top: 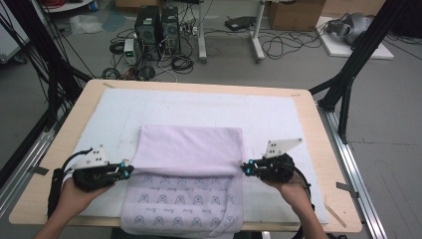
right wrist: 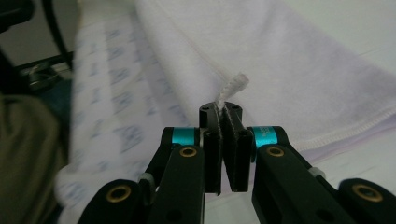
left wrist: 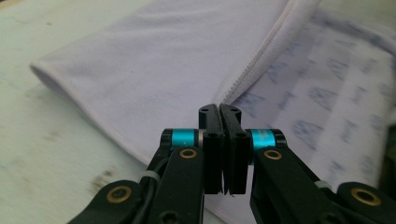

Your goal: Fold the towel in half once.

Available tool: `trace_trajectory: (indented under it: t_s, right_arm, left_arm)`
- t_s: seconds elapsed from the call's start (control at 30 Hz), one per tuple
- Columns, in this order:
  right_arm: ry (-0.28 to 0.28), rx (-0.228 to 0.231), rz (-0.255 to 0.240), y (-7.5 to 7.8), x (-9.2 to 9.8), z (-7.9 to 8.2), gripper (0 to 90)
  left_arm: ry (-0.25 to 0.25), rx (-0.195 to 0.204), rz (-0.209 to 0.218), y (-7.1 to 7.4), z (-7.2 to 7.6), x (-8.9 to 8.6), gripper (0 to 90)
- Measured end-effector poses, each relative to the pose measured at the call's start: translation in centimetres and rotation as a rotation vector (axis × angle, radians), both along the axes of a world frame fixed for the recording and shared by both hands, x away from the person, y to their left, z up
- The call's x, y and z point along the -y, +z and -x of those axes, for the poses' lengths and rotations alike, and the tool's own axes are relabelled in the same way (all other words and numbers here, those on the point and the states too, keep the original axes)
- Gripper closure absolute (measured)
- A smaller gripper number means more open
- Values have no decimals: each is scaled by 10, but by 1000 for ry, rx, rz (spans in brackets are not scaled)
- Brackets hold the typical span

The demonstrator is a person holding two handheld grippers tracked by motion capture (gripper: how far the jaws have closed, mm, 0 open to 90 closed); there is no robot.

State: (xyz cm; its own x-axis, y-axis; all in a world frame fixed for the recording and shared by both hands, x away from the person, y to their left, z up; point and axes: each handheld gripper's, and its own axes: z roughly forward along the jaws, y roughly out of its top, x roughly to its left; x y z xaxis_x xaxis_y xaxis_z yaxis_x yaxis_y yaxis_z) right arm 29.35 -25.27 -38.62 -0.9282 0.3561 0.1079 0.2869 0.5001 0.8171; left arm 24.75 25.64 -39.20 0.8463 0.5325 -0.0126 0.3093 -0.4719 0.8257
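Lilac towel, soft, light, floppy; lies mid-tabletop, near half folded over. Left gripper and right gripper jaws pinch its hemmed corners — best hold there.

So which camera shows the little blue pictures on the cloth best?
The high view: the printed part of the cloth lies flat there, with rows of blue pictures in plain sight. In the left gripper view the print is blurry, off to the right. In the right gripper view it is blurry too, on the left.
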Motion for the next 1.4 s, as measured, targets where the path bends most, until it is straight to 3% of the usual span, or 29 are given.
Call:
trace_trajectory:
  t_s: [0.03, 0.07, 0.17, 0.27, 0.4, 0.5, 0.53, 0.63, 0.8, 0.9, 0.97, 1.03, 1.13, 1.23, 1.3, 1.4]
  right_arm:
    - [18, -15, -8, -3, 1, 9, 841]
    - [36, -26, -18, -6, 2, 17, 780]
    - [32, -16, -33, -7, 5, 25, 666]
    - [1, -19, -38, -8, 2, 19, 615]
    - [5, -12, 40, -26, -11, 7, 602]
    - [9, -71, 52, -39, -16, 0, 595]
    - [12, -71, 56, -43, -17, -1, 586]
    - [26, -101, 68, -50, -22, 3, 564]
    - [61, -127, 78, -58, -29, 11, 534]
    - [66, -128, 65, -56, -29, 14, 540]
    - [71, -119, 63, -55, -29, 16, 539]
    - [67, -112, 29, -51, -27, 18, 547]
    - [35, -85, 30, -48, -26, 16, 566]
    - [41, -89, 74, -51, -30, 14, 704]
    - [63, -104, 89, -52, -33, 15, 806]
    - [93, -105, 69, -49, -33, 18, 851]
  left_arm:
    - [-14, -2, -2, -2, 8, 0, 834]
    - [-17, -6, 0, -3, 13, 0, 738]
    - [-18, -10, -20, -6, 13, 2, 620]
    - [-18, -20, -40, -14, 1, 5, 633]
    - [-17, -63, -57, -31, -18, 13, 653]
    - [-23, -97, -89, -45, -24, 21, 619]
    - [-25, -104, -101, -49, -24, 23, 582]
    - [-18, -82, -90, -50, -20, 24, 558]
    - [-10, -61, -88, -51, -13, 25, 626]
    - [-20, -63, -99, -48, -9, 24, 619]
    - [-22, -61, -101, -47, -6, 23, 563]
    - [-23, -52, -110, -48, -3, 24, 567]
    - [-39, -47, -121, -49, -4, 27, 648]
    - [-60, -34, -129, -48, -3, 31, 836]
    - [-62, -32, -128, -48, -3, 31, 871]
    - [-59, -40, -112, -45, -2, 27, 878]
